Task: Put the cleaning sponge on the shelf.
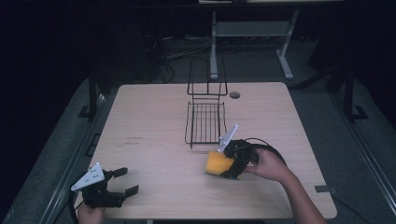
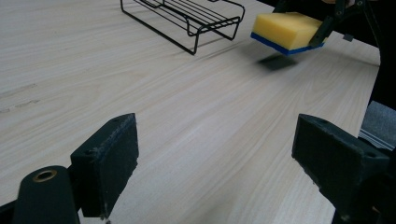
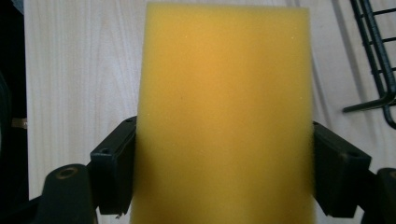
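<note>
A yellow sponge with a blue underside is held just above the wooden table, casting a shadow below it. My right gripper is shut on the sponge, one jaw on each side. From the left gripper view the sponge hangs at the upper right. A black wire rack stands just beyond it at the table's middle. My left gripper rests open near the front left corner, with bare table between its jaws.
The wire rack has a tall back frame on its far side. A small round hole sits in the table's far edge. A desk frame and cables stand on the floor beyond the table.
</note>
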Demonstrator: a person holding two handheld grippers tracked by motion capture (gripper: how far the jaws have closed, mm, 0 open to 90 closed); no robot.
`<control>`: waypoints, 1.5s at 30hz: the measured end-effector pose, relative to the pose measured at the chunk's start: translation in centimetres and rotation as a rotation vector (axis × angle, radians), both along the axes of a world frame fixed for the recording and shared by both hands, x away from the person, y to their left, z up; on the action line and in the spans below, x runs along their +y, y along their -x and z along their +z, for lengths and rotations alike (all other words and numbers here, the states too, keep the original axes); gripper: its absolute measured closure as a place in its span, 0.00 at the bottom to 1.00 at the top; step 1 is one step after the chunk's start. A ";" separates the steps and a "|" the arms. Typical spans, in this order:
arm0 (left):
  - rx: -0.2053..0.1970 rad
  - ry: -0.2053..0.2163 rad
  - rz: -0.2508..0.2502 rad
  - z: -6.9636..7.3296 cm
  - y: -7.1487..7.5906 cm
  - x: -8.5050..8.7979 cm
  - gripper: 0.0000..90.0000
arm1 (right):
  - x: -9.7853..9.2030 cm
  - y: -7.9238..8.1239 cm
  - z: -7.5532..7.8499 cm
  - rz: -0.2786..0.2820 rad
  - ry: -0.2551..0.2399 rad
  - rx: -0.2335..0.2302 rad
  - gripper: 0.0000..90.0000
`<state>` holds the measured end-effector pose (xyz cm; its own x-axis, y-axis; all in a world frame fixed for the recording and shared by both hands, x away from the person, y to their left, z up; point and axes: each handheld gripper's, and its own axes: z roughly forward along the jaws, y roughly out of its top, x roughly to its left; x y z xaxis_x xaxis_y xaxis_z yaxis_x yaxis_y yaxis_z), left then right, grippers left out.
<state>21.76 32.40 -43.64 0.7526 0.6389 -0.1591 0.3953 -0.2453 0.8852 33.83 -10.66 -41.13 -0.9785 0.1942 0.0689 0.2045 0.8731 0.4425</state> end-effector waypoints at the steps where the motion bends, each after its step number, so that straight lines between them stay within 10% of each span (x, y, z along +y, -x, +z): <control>1: 0.001 -0.002 0.000 0.0 0.0 0.0 0.16 | 0.0 -0.1 0.1 0.002 -0.002 -0.003 0.24; 45: 0.003 -0.008 0.001 0.0 -0.1 0.1 0.16 | 3.0 -4.4 2.4 0.047 0.014 -0.010 0.24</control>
